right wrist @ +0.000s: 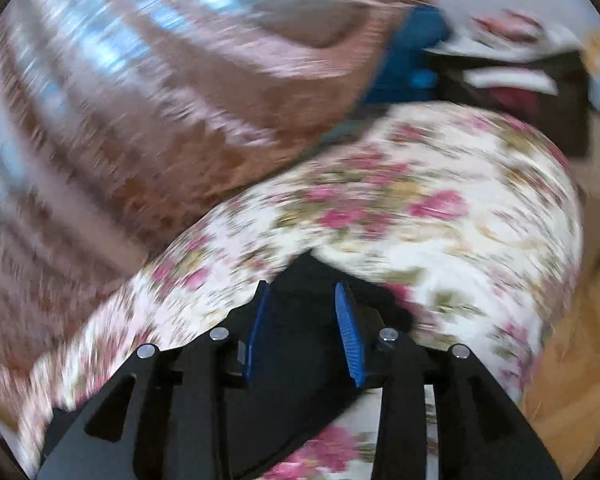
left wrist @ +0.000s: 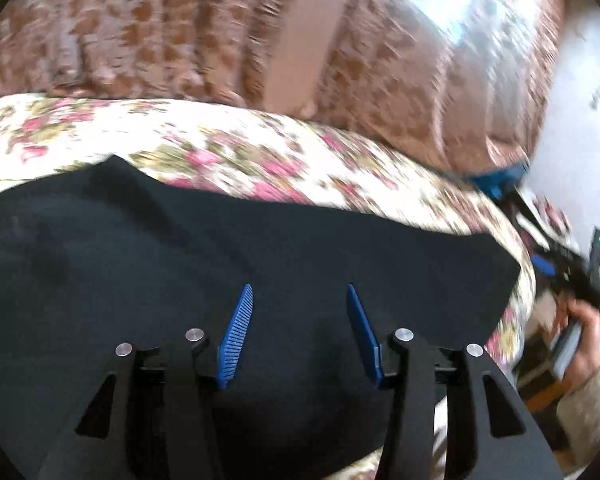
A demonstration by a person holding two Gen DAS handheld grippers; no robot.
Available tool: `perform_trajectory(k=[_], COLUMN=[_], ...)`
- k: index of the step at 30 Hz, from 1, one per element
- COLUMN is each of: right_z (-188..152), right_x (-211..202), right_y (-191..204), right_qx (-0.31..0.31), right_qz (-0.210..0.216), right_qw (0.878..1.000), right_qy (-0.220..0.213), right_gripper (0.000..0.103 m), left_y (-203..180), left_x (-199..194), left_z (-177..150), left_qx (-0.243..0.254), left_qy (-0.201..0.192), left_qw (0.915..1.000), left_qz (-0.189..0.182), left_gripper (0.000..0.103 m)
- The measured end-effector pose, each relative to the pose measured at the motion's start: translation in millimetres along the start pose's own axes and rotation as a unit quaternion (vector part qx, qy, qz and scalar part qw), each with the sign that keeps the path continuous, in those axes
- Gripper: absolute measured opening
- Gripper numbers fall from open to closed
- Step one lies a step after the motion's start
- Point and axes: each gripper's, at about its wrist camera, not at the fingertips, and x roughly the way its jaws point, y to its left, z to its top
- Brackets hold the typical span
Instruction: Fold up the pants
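Note:
The black pants [left wrist: 180,264] lie flat on a floral sheet [left wrist: 228,148]. My left gripper [left wrist: 300,290] hovers over the pants with its blue pads apart and nothing between them. In the right wrist view, my right gripper [right wrist: 302,286] is open over a pointed corner of the pants [right wrist: 304,360] that runs back under the fingers. The right gripper also shows at the right edge of the left wrist view [left wrist: 572,268], held in a hand. Both views are motion-blurred.
A brown patterned curtain [left wrist: 180,28] hangs behind the bed. A white wall [left wrist: 572,120] is at the right. A blue object [right wrist: 408,60] and a dark open box [right wrist: 540,92] sit past the bed's far end. Wooden floor [right wrist: 580,360] shows at the right.

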Motion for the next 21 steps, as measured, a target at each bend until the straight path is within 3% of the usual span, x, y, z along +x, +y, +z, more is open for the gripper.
perform_trajectory(k=[2,5,10,13,15,19,21], right_z=[-4.0,-17.0,-30.6,-31.8,-34.5,-40.9,-42.2], right_x=[18.3,45.3,88.8,110.5,121.5,128.1,126.2], right_y=[31.4,73.7,104.5,98.6,82.7,57.0,57.1], right_qx=[-0.064,-0.154,-0.208,-0.195,-0.176,-0.120,-0.120], right_qz=[0.024,0.020,0.020,-0.002,-0.022,0.018,0.020], right_qw=[0.997,0.985,0.973,0.974,0.975,0.986,0.986], right_qy=[0.037,0.071,0.097,0.119,0.131,0.118,0.110], right_gripper=[0.034,0.033,0.033,0.033,0.033,0.033,0.033], left_y=[11.6,28.2,50.0,70.5,83.9,87.6,88.4], left_x=[-3.8,1.8,28.9,55.0,68.0,71.1,72.2], left_z=[10.9,35.6,63.9,71.3,69.6,62.0,59.3], left_qx=[-0.008,0.003,0.020,0.012,-0.003,0.000,0.001], left_qy=[-0.009,0.000,0.018,0.046,0.057,0.039,0.036], left_qw=[0.9998,0.9975,0.9939,0.9903,0.9903,0.9918,0.9920], left_qz=[0.017,0.070,0.107,0.131,0.127,0.121,0.121], left_gripper=[0.048,0.048,0.043,0.042,0.040,0.040,0.040])
